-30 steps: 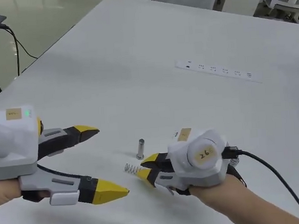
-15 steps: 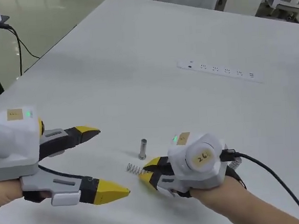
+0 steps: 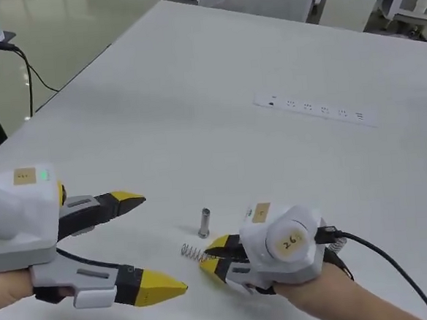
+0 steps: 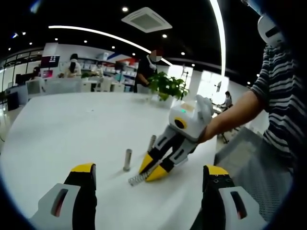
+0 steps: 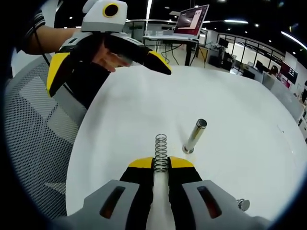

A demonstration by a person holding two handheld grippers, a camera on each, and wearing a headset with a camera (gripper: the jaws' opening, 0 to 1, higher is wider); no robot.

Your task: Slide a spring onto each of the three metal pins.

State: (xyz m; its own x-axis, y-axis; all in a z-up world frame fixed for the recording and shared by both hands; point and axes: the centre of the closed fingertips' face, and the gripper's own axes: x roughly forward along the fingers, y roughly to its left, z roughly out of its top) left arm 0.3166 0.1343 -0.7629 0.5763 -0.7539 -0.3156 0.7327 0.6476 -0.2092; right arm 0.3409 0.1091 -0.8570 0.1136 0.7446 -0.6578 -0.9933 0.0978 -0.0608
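**Clerk:** Item one, right gripper (image 3: 209, 252): how are the fingers recorded?

**Keeper:** Closed to a narrow slit. One end of the spring (image 5: 160, 148) is pinched between the yellow tips. The rest of the coil is seen projecting straight forward from them.

**Clerk:** And the spring's (image 3: 191, 251) place?

**Keeper:** It is entered as lying low over the table (image 3: 196, 117), close to the near edge and about midway along it. Whether the free end touches the surface cannot be told.

**Clerk:** Item two, the pin (image 3: 203, 223)?

**Keeper:** One metal pin, bare, is listed as standing upright on the table. It is just beside the spring on the side toward the far edge, and is not touched by it. In the right gripper view the pin (image 5: 194, 136) is found just right of the coil.

**Clerk:** Item three, left gripper (image 3: 164, 244)?

**Keeper:** The fingers are spread wide and nothing is held between them. It is held above the near edge, toward the near left corner, with its tips pointed at the spring and the pin. In its own view the spring (image 4: 139, 178), the pin (image 4: 127, 159) and the right gripper (image 4: 152, 168) are framed between its two jaws.

**Clerk:** Further out?

**Keeper:** A black cable (image 3: 381, 254) is noted running from the right gripper's body off toward the near right corner. A white power strip (image 3: 314, 107) is entered lying flat, well apart from the rest, toward the far right of the table.
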